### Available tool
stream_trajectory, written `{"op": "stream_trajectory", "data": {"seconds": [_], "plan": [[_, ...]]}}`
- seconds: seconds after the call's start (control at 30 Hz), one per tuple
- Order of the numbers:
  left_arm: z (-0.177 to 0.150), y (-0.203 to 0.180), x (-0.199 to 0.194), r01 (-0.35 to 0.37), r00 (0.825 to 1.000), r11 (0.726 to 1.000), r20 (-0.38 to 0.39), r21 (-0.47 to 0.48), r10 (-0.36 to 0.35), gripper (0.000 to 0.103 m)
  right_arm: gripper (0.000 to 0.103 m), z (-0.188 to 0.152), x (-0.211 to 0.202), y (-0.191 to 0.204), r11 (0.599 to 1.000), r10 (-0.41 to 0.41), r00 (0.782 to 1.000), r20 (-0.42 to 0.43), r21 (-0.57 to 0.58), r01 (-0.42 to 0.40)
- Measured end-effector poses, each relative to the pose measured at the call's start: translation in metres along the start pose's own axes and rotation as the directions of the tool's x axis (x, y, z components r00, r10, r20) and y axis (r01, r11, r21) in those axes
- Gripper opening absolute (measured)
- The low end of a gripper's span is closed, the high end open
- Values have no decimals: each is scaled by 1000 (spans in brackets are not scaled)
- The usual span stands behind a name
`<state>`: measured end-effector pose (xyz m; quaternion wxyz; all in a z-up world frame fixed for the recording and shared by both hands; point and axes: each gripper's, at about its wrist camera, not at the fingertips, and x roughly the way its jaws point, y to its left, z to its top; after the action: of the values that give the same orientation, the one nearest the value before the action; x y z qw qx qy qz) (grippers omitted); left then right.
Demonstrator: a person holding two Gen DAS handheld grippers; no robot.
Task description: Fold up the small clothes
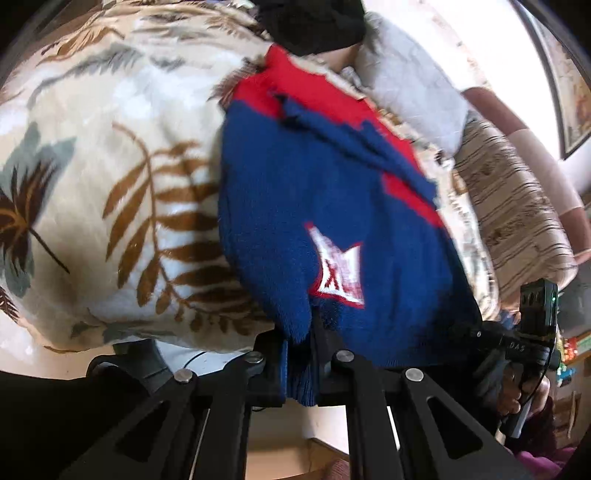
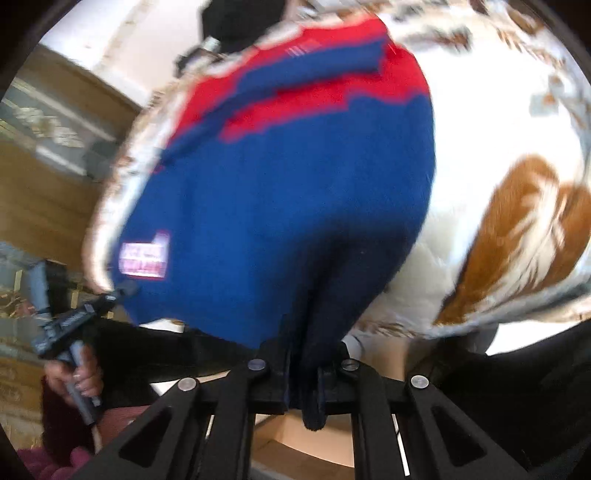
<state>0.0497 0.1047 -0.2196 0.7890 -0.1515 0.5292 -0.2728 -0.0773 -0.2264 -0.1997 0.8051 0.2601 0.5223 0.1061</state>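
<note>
A small blue and red knitted sweater point(image 1: 332, 206) with a white star patch point(image 1: 340, 266) lies on a leaf-patterned blanket point(image 1: 122, 177). My left gripper point(image 1: 301, 369) is shut on the sweater's near hem, the blue knit bunched between its jaws. In the right wrist view the same sweater point(image 2: 280, 192) stretches away from me, and my right gripper point(image 2: 310, 384) is shut on another part of its hem. Each view shows the other gripper at its side edge: the right gripper point(image 1: 532, 343) held by a hand, and the left gripper point(image 2: 70, 332) likewise. The sweater's sleeve is folded across its red upper part.
A grey garment point(image 1: 413, 92) and a black one point(image 1: 314, 22) lie at the far end of the blanket. A striped cushion point(image 1: 517, 221) sits to the right. Wooden furniture point(image 2: 48, 177) stands beyond the blanket's edge in the right wrist view.
</note>
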Motion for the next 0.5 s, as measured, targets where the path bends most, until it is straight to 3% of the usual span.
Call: {"op": "stream_trajectory", "data": {"seconds": [0.1, 0.2, 0.37, 0.5], "plan": [[10, -8, -25, 64, 997, 998, 50, 11, -64, 9, 10, 14, -32, 13, 996, 81, 994, 79, -32, -79], [31, -19, -51, 116, 987, 993, 110, 35, -119, 9, 10, 35, -67, 20, 989, 149, 973, 178, -52, -142], [81, -37, -76, 159, 969, 983, 178, 91, -174, 9, 10, 77, -94, 21, 984, 177, 943, 280, -42, -172], [137, -50, -71, 133, 966, 983, 205, 128, -157, 9, 10, 118, -103, 12, 984, 175, 914, 366, -21, -179]]}}
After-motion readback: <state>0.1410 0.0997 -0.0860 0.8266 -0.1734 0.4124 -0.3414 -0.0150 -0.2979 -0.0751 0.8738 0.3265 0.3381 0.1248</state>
